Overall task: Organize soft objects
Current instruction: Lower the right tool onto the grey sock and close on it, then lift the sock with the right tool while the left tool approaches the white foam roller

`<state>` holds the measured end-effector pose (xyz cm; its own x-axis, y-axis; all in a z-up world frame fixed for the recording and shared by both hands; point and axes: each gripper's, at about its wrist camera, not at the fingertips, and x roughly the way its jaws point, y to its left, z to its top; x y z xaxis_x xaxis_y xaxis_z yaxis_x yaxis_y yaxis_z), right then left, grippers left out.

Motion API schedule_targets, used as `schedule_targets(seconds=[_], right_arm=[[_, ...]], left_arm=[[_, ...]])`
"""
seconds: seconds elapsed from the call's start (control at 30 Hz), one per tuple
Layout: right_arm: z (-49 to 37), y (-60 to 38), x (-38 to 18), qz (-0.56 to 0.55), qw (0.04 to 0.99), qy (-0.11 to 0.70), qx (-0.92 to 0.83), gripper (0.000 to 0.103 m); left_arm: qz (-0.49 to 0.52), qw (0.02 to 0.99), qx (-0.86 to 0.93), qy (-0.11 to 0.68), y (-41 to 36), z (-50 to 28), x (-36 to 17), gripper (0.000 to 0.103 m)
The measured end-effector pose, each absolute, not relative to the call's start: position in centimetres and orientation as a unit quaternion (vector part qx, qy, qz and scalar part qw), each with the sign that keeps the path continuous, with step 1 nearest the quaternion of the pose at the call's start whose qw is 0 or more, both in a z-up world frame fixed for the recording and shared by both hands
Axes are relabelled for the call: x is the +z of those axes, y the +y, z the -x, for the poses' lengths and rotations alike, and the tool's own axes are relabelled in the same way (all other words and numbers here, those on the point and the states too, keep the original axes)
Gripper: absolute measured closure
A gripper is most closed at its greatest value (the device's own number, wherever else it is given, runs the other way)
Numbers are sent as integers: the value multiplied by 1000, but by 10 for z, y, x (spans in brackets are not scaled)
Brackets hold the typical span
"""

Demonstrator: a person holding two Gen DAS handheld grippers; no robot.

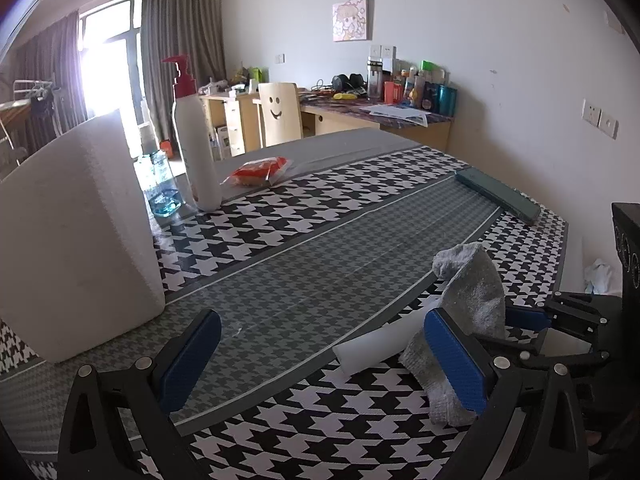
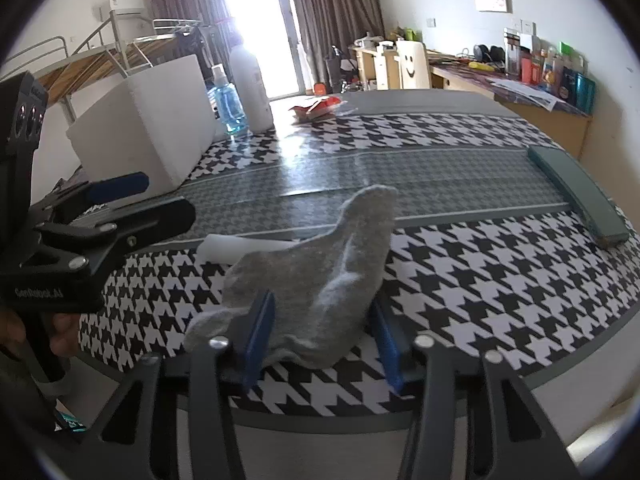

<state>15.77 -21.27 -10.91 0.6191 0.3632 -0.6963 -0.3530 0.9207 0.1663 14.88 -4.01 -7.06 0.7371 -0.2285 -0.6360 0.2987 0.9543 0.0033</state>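
Observation:
A grey sock (image 2: 316,280) is bunched up on the houndstooth tablecloth (image 2: 480,272), one end standing in a peak. My right gripper (image 2: 322,340) has its blue pads against both sides of the sock and is shut on it. A white soft piece (image 2: 240,248), perhaps another sock, lies flat just behind the grey one. In the left wrist view the grey sock (image 1: 476,292) rises beside my left gripper's right finger, with the right gripper (image 1: 516,322) at its far side. My left gripper (image 1: 320,320) stands wide open with nothing gripped; the white piece (image 1: 376,344) lies near its right finger.
A big white paper roll (image 1: 76,240), a white pump bottle (image 1: 196,136), a blue-liquid bottle (image 1: 160,188) and a red packet (image 1: 260,172) stand at the far left. A dark green flat case (image 1: 496,192) lies near the right table edge. A hand holds the left gripper's handle (image 2: 60,332).

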Motion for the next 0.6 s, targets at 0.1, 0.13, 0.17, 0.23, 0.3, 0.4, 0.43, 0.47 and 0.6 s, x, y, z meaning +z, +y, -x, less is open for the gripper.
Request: schedule_targets(seconds=[0.1,0.13,0.17,0.23,0.3,0.4,0.43,0.47,0.6], right_arm=[[-156,-211,-110,14,903,387,187,67],[-155,-209,-109,23,904,386,184,68],[-154,-207,-109,31,905,385,181,69],[-152,-202,-110,49,906,381,176,72],[-151,-202,-110,50,905,382,181,76],[-151,-204,-110,48,904,383,183,93],[-151,-204,-109,46,904,384,185,96],[-150,-206,-109,44,903,384,189,97],[-147,-220,-101,10,904,375,205,97]], left_arm=[[-56,929,-143,337,-42,-150,-72,1],[-56,929,-142,338,-42,-151,-73,1],[-56,928,-142,338,-42,-151,-73,1],[-56,928,-143,340,-43,-151,-74,1],[-58,927,-144,341,-44,-152,-75,1],[-60,925,-148,346,-46,-154,-78,1],[-60,923,-150,348,-47,-154,-79,1],[-61,922,-152,351,-47,-155,-80,1],[-74,916,-159,360,-51,-155,-82,1]])
